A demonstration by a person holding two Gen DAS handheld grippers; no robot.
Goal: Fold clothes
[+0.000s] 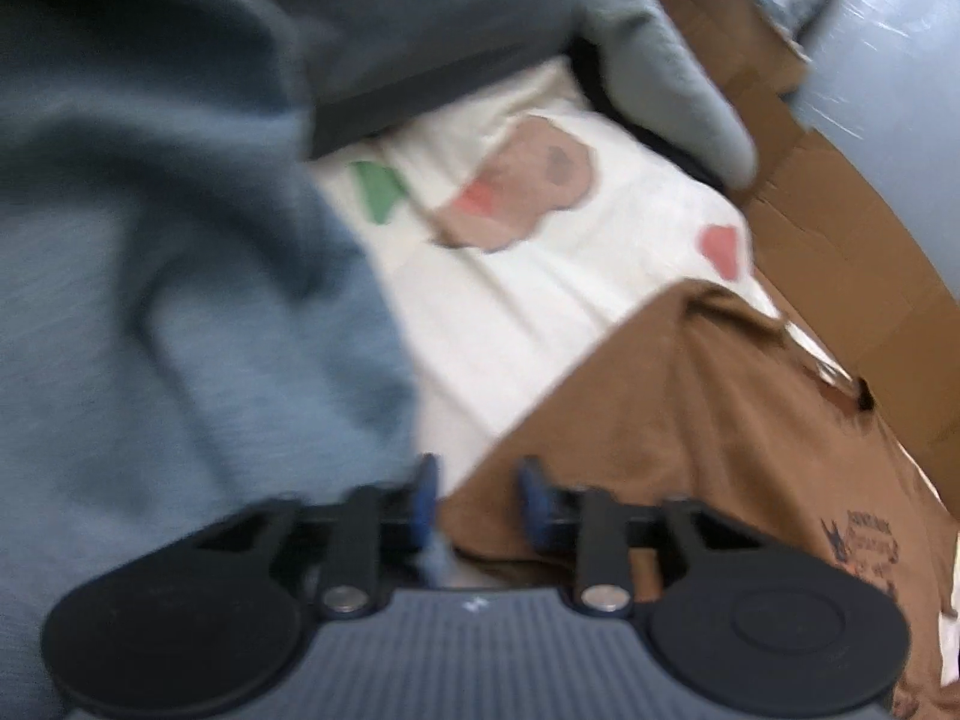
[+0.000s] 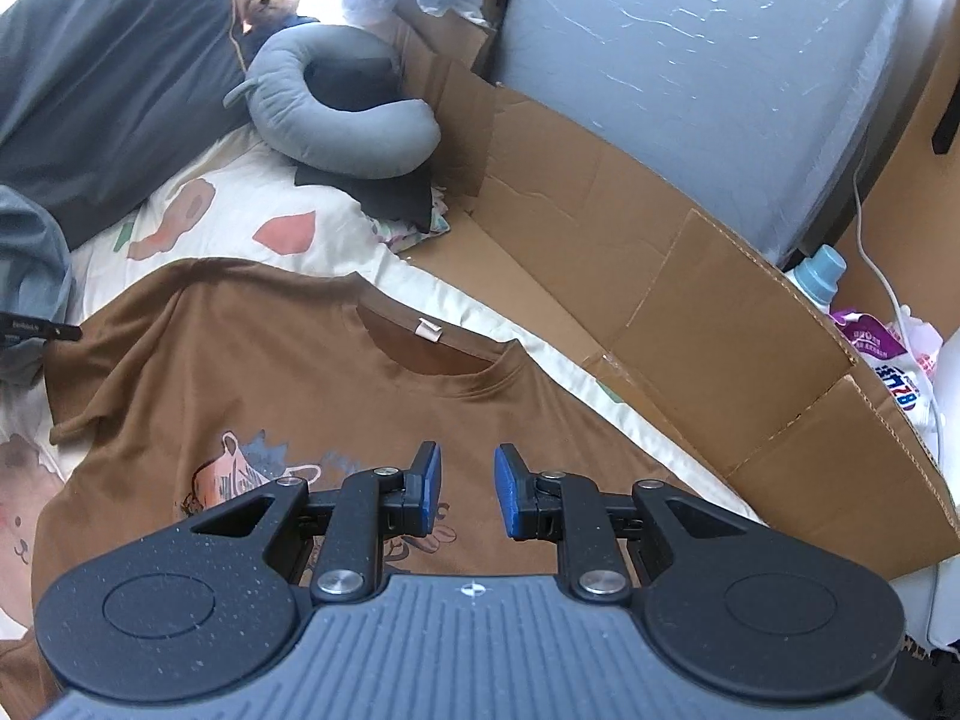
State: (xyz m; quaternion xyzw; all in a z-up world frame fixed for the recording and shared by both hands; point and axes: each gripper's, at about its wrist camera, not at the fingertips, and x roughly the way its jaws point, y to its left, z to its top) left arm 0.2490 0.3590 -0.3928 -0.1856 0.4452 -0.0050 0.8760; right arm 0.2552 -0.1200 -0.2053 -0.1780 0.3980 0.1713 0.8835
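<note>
Brown T-shirt (image 2: 252, 372) lies flat, print up, on the bed (image 2: 336, 240), collar toward the cardboard (image 2: 690, 276) along the bed's far edge. Right hand-held gripper (image 2: 467, 489) hovers over the print, jaws apart, empty. Left hand-held gripper (image 1: 477, 501) at the shirt's sleeve edge, jaws apart, view blurred. Grey-blue garment (image 1: 150, 300) just beside it. Neck pillow (image 2: 336, 114) near the bed's far corner.

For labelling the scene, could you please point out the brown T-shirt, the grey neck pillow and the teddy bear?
brown T-shirt (image 2: 252, 360): right wrist view, on its chest.
grey neck pillow (image 2: 336, 135): right wrist view, on the lower curve.
teddy bear (image 2: 273, 0): right wrist view, on its head.
</note>
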